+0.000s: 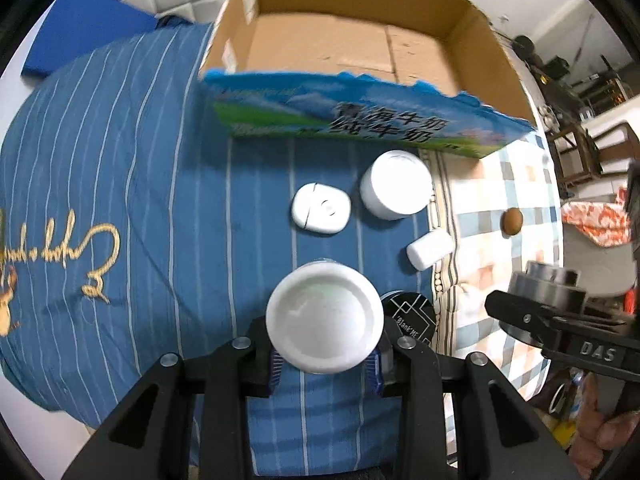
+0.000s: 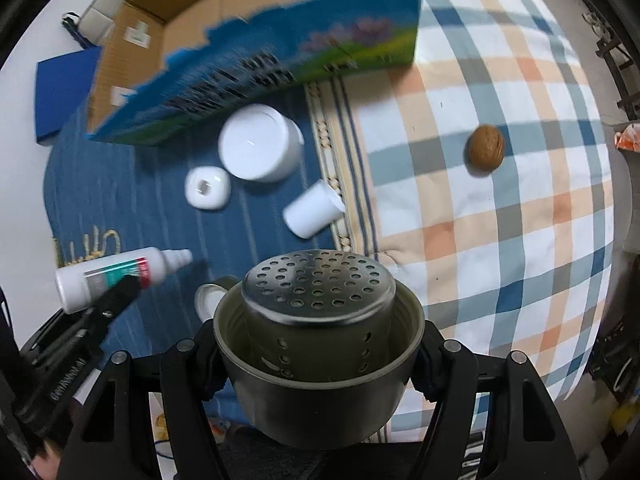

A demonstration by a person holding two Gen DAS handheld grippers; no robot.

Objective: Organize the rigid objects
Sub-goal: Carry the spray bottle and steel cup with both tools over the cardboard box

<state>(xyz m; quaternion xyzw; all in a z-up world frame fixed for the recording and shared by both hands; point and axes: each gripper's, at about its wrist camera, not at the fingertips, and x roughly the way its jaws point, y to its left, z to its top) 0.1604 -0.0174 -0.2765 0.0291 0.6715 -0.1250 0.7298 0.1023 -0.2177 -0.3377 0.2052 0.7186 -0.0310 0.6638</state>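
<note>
1. The left gripper (image 1: 324,364) points straight down and is clenched around a white plastic bottle (image 2: 120,276); from its own camera only the bottle's round white base (image 1: 324,318) shows, pinched between the two black fingers above the bedding.
2. The right gripper (image 2: 320,364) grasps a metal strainer cup (image 2: 320,344), a dark steel pot with a perforated insert standing up inside it; the jaws press on the pot's wall from both sides.
3. Both loads hang in the air over a blue striped cloth (image 1: 120,184) that meets a checked quilt (image 2: 500,208) along a beaded border.
4. An open cardboard milk carton box (image 1: 348,60), its printed blue and green side facing the grippers, lies on the bedding behind the small items; its inside looks bare.
5. Just in front of the box stands a wide white jar (image 1: 396,184), and beside it a rounded white case (image 1: 320,208).
6. A small white cylinder (image 1: 430,249) lies tipped on its side at the cloth's border, near the jar.
7. A walnut (image 2: 486,147) sits alone on the checked quilt, well apart from the rest.
8. A dark round tin (image 1: 412,316) lies on the cloth beside the held bottle.
</note>
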